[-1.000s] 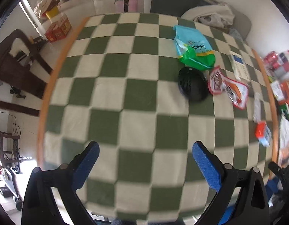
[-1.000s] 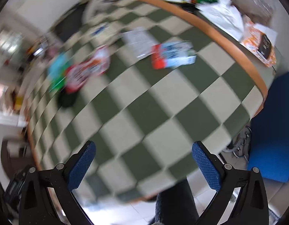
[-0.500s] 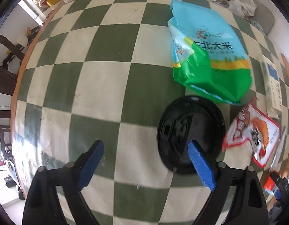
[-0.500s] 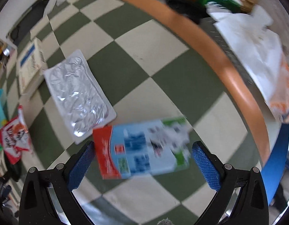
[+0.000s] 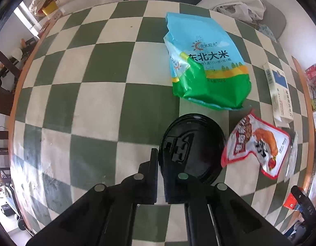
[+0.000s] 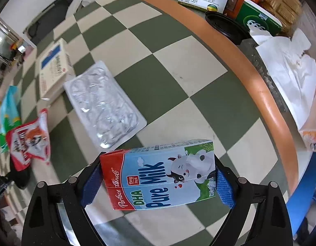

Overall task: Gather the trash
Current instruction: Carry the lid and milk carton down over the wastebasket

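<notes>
My left gripper [image 5: 160, 164] is shut on the near left rim of a black round plastic lid [image 5: 196, 147] that lies on the green-and-cream checkered table [image 5: 96, 78]. My right gripper [image 6: 158, 176] is shut on a blue "Pure Milk" carton [image 6: 160, 174], gripped by its two ends and held just above the table [image 6: 164, 75]. A blue-green rice bag [image 5: 205, 65] lies beyond the lid, a red snack packet [image 5: 256, 143] to its right.
A silver blister pack [image 6: 104, 106] and a white medicine box [image 6: 53, 69] lie beyond the carton. The red snack packet [image 6: 28, 141] lies far left. Past the orange table edge [image 6: 260, 90] are boxes, a black lid [image 6: 225, 26] and crumpled paper [image 6: 291, 69].
My left gripper moved forward to the black lid and shut on its rim. My right gripper moved in over the milk carton and shut on it.
</notes>
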A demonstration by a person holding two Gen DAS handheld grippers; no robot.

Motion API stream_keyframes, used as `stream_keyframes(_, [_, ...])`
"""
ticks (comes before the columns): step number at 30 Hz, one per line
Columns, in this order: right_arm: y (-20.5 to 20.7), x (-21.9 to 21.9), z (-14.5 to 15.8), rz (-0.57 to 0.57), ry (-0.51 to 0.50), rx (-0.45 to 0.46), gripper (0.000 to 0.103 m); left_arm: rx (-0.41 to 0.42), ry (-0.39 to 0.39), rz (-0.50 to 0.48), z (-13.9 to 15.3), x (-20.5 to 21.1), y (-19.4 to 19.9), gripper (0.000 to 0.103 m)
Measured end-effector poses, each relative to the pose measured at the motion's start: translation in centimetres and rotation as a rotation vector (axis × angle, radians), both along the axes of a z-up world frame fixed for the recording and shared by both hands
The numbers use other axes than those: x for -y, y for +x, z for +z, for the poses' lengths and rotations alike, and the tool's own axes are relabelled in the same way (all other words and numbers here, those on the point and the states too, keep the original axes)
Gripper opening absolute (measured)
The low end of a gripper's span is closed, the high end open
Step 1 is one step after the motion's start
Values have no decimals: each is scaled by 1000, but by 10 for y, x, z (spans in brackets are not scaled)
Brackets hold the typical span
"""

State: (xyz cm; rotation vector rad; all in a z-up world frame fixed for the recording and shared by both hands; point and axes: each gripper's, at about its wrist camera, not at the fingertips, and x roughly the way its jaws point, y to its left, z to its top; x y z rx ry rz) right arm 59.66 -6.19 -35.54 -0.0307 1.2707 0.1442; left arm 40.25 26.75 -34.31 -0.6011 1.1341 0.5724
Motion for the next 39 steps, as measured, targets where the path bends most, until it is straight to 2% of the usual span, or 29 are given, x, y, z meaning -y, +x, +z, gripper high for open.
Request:
stream_keyframes(6, [-30, 9, 16, 19, 78, -10, 95, 41, 32, 3, 21, 20, -34, 1])
stream_keyframes(10, [-61, 3, 33, 49, 114, 5, 95, 67, 51, 16, 31, 26, -87, 1])
stream_keyframes(13, [-86, 6, 46, 81, 142, 14, 95, 99, 75, 21, 43, 33, -115, 1])
stream_keyframes(14, [-94, 4, 49, 93, 149, 18, 95, 105, 79, 21, 44, 32, -110, 1])
stream_keyframes(18, [-141, 2, 61, 148, 178, 37, 95, 118, 110, 19, 52, 42, -135, 1])
stream_keyframes(22, [-195, 0, 68, 190, 207, 60, 95, 144, 132, 3, 55, 60, -194, 1])
stream_keyframes(27, [-276, 11, 66, 208, 223, 81, 95, 149, 129, -18, 43, 84, -276, 1])
stream_keyframes(32, [-357, 32, 58, 208, 218, 71, 95, 124, 96, -40, 19, 109, -352, 1])
stream_keyframes(35, [-404, 45, 43, 209, 217, 31, 95, 93, 47, -43, -2, 122, -385, 1])
stream_keyframes(39, [-454, 56, 7, 215, 204, -63, 95, 50, -9, -46, -41, 132, -416, 1])
